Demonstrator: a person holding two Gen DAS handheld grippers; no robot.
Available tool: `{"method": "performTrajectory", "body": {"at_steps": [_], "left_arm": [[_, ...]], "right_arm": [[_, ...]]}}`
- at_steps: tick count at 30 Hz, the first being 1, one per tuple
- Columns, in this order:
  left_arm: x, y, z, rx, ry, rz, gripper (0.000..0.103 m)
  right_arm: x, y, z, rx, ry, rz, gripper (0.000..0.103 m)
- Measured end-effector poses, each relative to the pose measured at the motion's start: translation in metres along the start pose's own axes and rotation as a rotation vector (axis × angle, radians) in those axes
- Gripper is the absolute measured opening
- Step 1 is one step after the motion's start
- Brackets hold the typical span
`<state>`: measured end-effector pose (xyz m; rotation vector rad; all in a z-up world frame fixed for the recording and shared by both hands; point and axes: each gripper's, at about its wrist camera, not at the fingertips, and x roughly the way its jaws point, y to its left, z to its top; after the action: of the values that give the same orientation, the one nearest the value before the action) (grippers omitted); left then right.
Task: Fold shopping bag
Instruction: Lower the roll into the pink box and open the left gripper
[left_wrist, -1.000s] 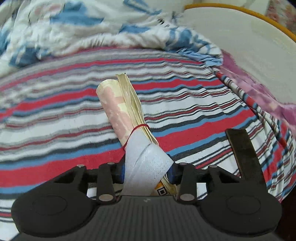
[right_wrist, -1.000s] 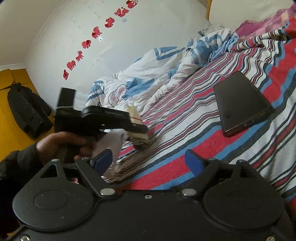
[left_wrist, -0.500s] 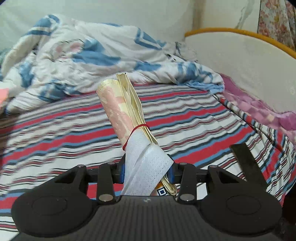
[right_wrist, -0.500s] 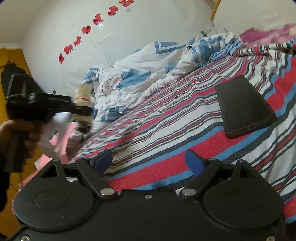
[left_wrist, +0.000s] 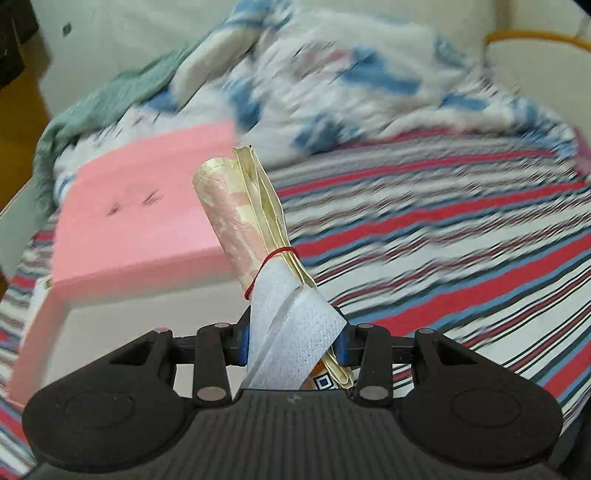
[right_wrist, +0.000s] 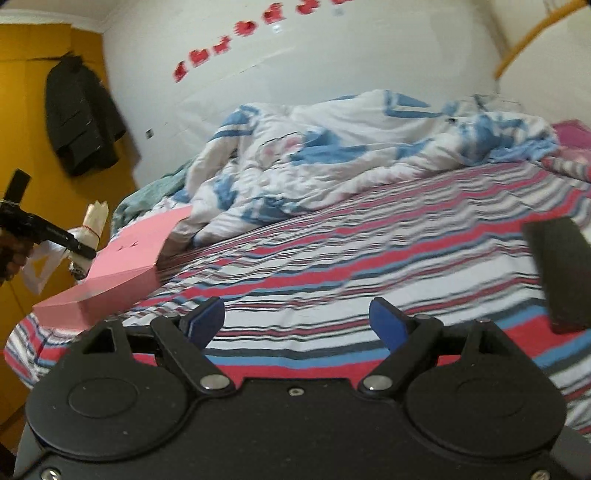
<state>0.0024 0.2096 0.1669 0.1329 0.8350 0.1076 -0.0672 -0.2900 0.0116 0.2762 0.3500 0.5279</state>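
While right gripper (right_wrist: 297, 321) gapes, left gripper (left_wrist: 293, 341) apparently clamps rolled bag (left_wrist: 240, 218)

White wall (right_wrist: 332, 74), striped bed (right_wrist: 369, 258)

We see the rolled shopping bag (left_wrist: 243, 218) between our left claw (left_wrist: 293, 343) fingers, raised over the bed (left_wrist: 461, 229). A box (left_wrist: 140, 221) lies left, the duvet (right_wrist: 332, 155) far, a phone (right_wrist: 561, 273) right.
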Motion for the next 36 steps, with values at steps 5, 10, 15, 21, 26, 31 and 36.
{"method": "performTrajectory", "body": {"at_steps": [5, 10, 15, 21, 26, 31, 36], "left_arm": [[0.041, 0.043, 0.007, 0.041, 0.132, -0.002, 0.039], [0.099, 0.064, 0.002, 0.087, 0.294, -0.050, 0.039], [0.128, 0.075, -0.002, 0.083, 0.362, -0.107, 0.040], [0.131, 0.083, 0.001, 0.091, 0.358, -0.118, 0.049], [0.111, 0.085, 0.006, 0.084, 0.273, -0.127, 0.052], [0.064, 0.078, 0.020, 0.120, 0.170, -0.098, 0.052], [-0.012, 0.057, 0.036, 0.132, -0.043, -0.076, 0.053]], "right_arm": [[0.011, 0.022, 0.000, -0.065, 0.037, 0.014, 0.087], [0.015, 0.026, 0.000, -0.099, 0.065, -0.013, 0.087], [0.022, 0.022, -0.002, -0.083, 0.088, -0.040, 0.087], [0.027, 0.026, -0.003, -0.094, 0.089, -0.025, 0.087], [0.031, 0.029, -0.005, -0.103, 0.088, -0.009, 0.087], [0.032, 0.032, -0.003, -0.114, 0.082, 0.008, 0.087], [0.037, 0.034, 0.016, -0.145, 0.047, -0.014, 0.087]]}}
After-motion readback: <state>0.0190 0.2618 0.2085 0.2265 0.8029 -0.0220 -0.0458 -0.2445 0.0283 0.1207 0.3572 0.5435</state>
